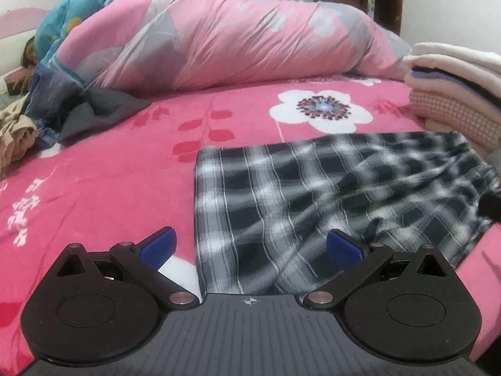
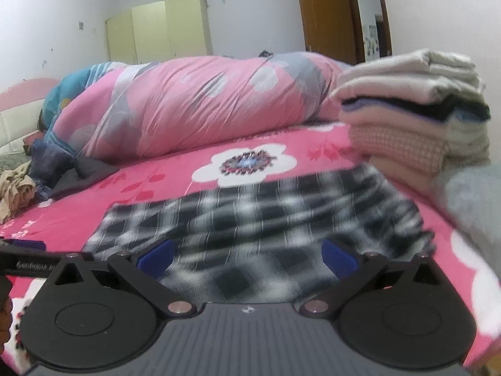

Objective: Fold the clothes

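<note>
A black-and-white plaid garment (image 1: 313,194) lies flat on the pink flowered bedsheet (image 1: 103,194), folded into a rough rectangle. My left gripper (image 1: 250,249) is open just above the garment's near left corner, its blue pads (image 1: 158,247) spread wide with nothing between them. In the right wrist view the same plaid garment (image 2: 266,216) fills the middle, blurred by motion. My right gripper (image 2: 247,258) hovers open over its near edge, with blue pads (image 2: 339,258) on either side of the cloth and not closed on it.
A stack of folded clothes (image 1: 457,94) stands at the right, also seen in the right wrist view as a tall stack (image 2: 413,116). A rolled pink quilt (image 1: 219,34) lies across the back. Loose garments (image 1: 47,112) are heaped at the left. The other gripper's body (image 2: 22,260) shows at the left edge.
</note>
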